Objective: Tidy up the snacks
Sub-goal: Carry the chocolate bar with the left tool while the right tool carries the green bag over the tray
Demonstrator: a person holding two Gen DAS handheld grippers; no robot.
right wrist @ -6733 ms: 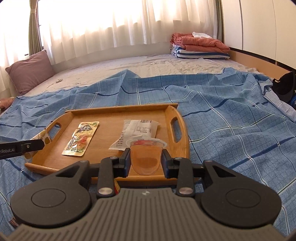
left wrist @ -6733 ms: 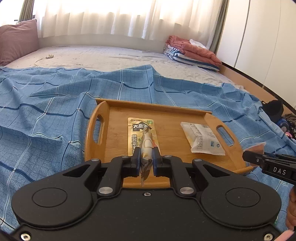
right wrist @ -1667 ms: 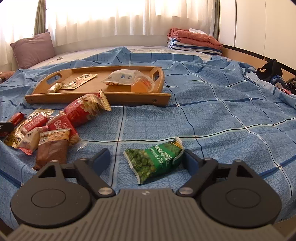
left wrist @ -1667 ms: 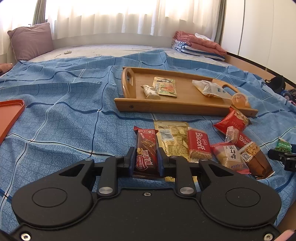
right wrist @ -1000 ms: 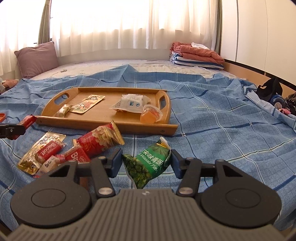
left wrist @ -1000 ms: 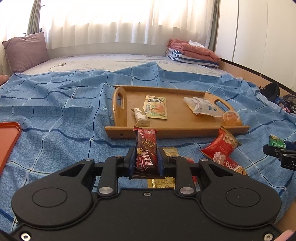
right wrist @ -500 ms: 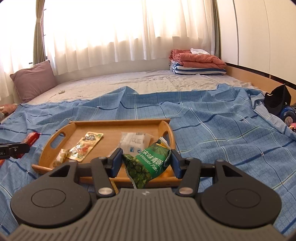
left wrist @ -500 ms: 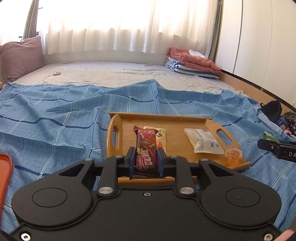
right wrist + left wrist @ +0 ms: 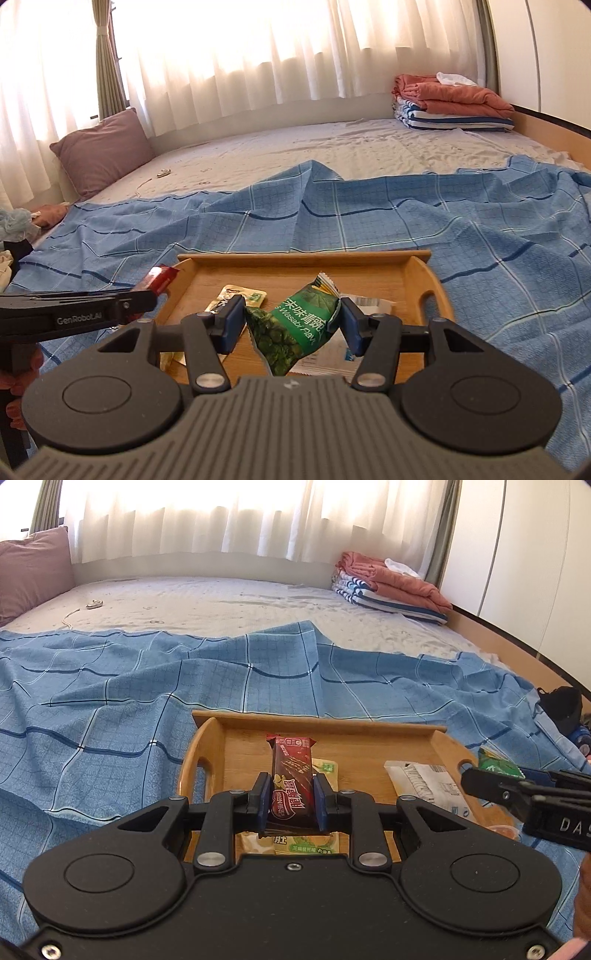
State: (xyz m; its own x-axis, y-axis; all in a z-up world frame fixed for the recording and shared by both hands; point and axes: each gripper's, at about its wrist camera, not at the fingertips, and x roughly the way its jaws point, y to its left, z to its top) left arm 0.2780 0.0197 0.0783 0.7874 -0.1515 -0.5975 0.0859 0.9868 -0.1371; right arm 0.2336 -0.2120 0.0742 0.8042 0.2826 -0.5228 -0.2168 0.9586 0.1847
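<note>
My left gripper [image 9: 290, 799] is shut on a dark red chocolate wafer bar [image 9: 290, 775], held upright over the left half of the wooden tray [image 9: 321, 722]. In the right wrist view my right gripper [image 9: 293, 326] is shut on a green wasabi pea bag [image 9: 295, 325] above the tray [image 9: 303, 256]. A yellow-green sachet [image 9: 325, 768] and a white packet [image 9: 424, 782] lie on the tray; an orange jelly cup [image 9: 502, 830] shows at its right end. The right gripper [image 9: 517, 794] with the green bag enters the left wrist view from the right.
The tray sits on a blue checked sheet [image 9: 110, 720] spread over a bed. Folded blankets [image 9: 388, 583] lie at the back right, a mauve pillow [image 9: 103, 151] at the back left. A black bag [image 9: 565, 705] rests off the right edge.
Both grippers have moved forward from the snack pile to above the tray, each still holding its snack. The tray looms larger and the loose snacks have dropped out of view.
</note>
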